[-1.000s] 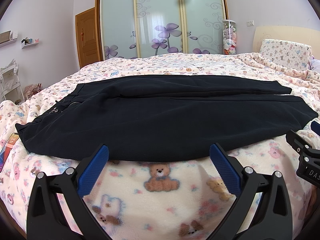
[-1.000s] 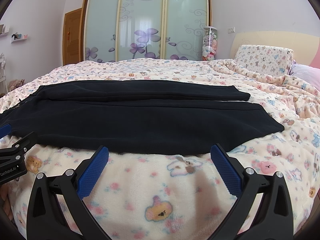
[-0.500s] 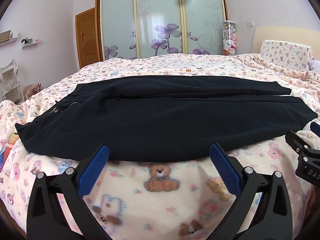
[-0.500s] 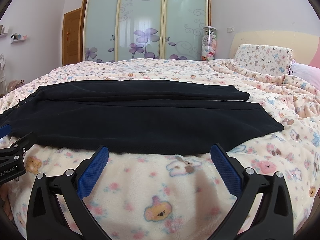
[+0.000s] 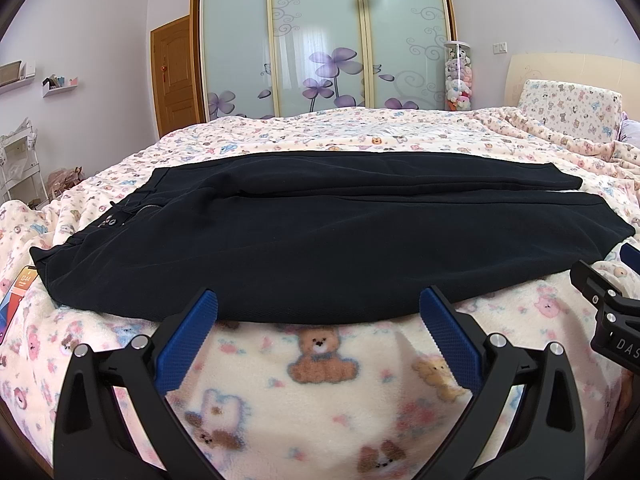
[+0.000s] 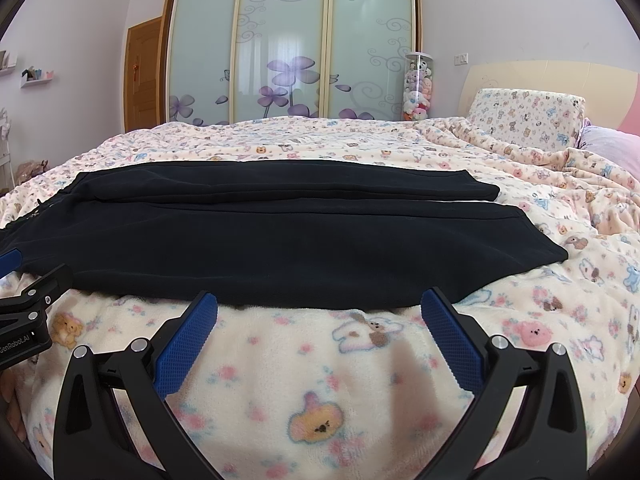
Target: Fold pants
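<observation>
Black pants (image 5: 320, 236) lie flat across the bed, waistband at the left, leg ends at the right, one leg lying beside the other. They also show in the right wrist view (image 6: 280, 240). My left gripper (image 5: 318, 308) is open and empty just short of the pants' near edge, toward the waist side. My right gripper (image 6: 318, 308) is open and empty just short of the near edge, toward the leg ends. The right gripper shows at the right edge of the left wrist view (image 5: 608, 312), and the left gripper shows at the left edge of the right wrist view (image 6: 28, 300).
The bed is covered by a cream bear-print blanket (image 5: 320, 380). A phone (image 5: 16, 300) lies at the bed's left edge. A pillow (image 6: 528, 120) and headboard are at the far right. A sliding-door wardrobe (image 5: 320, 40) stands behind the bed.
</observation>
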